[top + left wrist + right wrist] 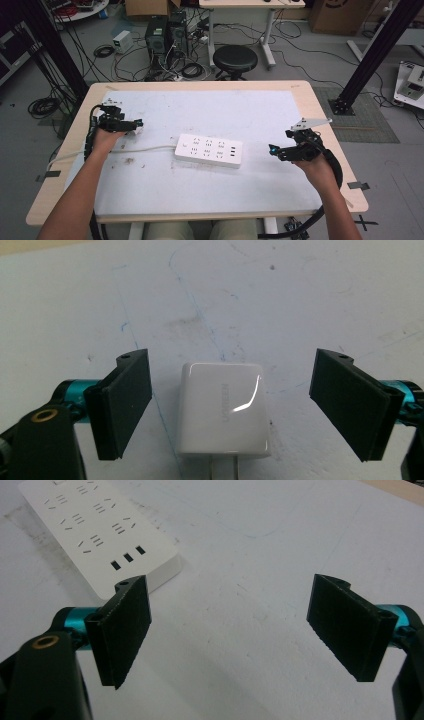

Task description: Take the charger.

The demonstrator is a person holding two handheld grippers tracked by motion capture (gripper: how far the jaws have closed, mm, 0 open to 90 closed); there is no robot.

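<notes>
Left gripper (235, 405) jaws apart, straddling white charger (223, 410): light, rigid, glossy, likely slippery; grip flat sides. Right gripper (235, 635) apart, power strip (100, 535) ahead-left.

Clutter beyond the table (316, 115)
Black stool (235, 60) at twelve o'clock; computer towers (167, 32) at eleven among loose cables (192, 70); cardboard box (340, 15) at one.

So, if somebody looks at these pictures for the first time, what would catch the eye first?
Probably the white power strip lying in the middle of the table, with its cord running off to the left. Next, the small white charger lying between the open jaws of the left tongs, not yet gripped. The right tongs are open too, near the strip's end.
</notes>
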